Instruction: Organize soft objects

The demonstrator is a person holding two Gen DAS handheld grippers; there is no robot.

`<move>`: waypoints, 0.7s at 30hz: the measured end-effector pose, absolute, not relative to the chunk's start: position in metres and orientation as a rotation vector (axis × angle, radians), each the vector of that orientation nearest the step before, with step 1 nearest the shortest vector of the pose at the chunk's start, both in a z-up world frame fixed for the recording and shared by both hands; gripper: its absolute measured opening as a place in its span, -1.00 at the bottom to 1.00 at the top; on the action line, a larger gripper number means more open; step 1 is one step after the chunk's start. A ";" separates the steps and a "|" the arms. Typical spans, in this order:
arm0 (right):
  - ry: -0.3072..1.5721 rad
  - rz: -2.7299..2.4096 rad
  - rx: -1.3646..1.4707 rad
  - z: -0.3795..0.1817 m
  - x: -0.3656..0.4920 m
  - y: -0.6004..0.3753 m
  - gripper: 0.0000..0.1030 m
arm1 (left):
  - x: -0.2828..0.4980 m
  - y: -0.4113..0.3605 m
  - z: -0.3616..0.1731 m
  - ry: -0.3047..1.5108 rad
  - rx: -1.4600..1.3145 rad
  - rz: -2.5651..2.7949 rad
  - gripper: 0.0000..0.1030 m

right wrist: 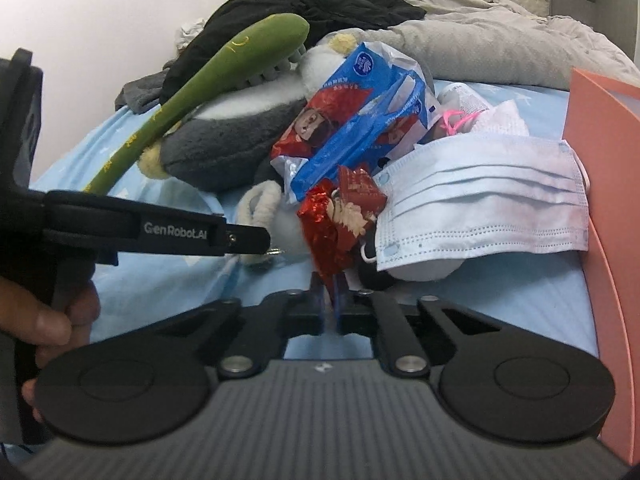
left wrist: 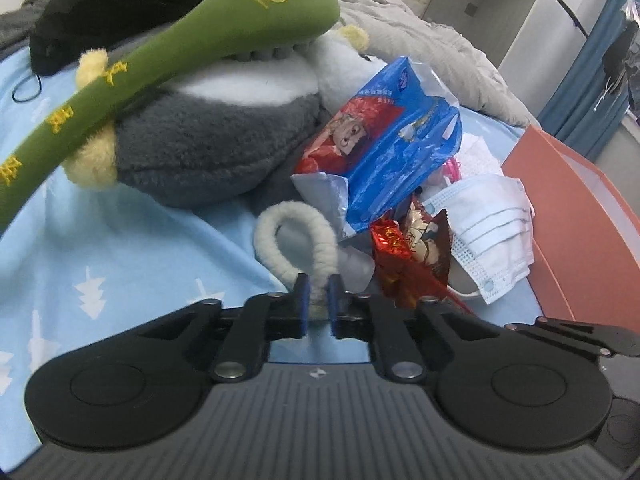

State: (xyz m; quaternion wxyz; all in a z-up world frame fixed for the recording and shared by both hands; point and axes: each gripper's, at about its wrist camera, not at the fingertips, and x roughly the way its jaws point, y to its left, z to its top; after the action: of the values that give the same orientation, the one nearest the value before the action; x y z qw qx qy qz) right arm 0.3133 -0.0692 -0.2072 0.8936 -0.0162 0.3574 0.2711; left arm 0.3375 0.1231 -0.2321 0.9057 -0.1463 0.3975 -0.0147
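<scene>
Left gripper (left wrist: 318, 300) clamped on fuzzy cream loop (left wrist: 296, 236), rope-like, curled, near edge of pile. Right gripper (right wrist: 329, 300) pinched on crinkly red foil wrapper (right wrist: 336, 220). Pleated pale-blue face mask (right wrist: 484, 200) right of wrapper, beside smooth orange box (right wrist: 600, 160). Glossy blue snack bag (right wrist: 360, 120) behind. Farther left: fleecy grey plush (left wrist: 208, 140), long green felt plush (left wrist: 160, 64) across it. All on light-blue printed sheet (left wrist: 140, 248).

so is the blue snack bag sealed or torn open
Torn open: the blue snack bag shows a ragged edge with silver lining exposed at its lower end. Contents: cannot tell.
</scene>
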 end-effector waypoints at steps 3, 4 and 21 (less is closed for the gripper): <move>0.741 0.571 -0.040 -0.203 0.306 -0.071 -0.92 | 0.329 0.122 -0.228 0.819 -0.307 -0.027 -0.93; 0.741 0.573 -0.044 -0.202 0.302 -0.072 -0.92 | 0.325 0.123 -0.226 0.819 -0.308 -0.023 -0.94; 0.796 0.545 -0.018 -0.191 0.242 -0.110 -0.87 | 0.289 0.113 -0.208 0.792 -0.289 -0.014 -0.87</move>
State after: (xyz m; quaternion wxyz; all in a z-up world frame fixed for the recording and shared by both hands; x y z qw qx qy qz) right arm 0.2416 -0.1100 -0.1910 0.8858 -0.0086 0.3828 0.2622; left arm 0.2888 0.1133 -0.2076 0.9124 -0.1404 0.3844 -0.0066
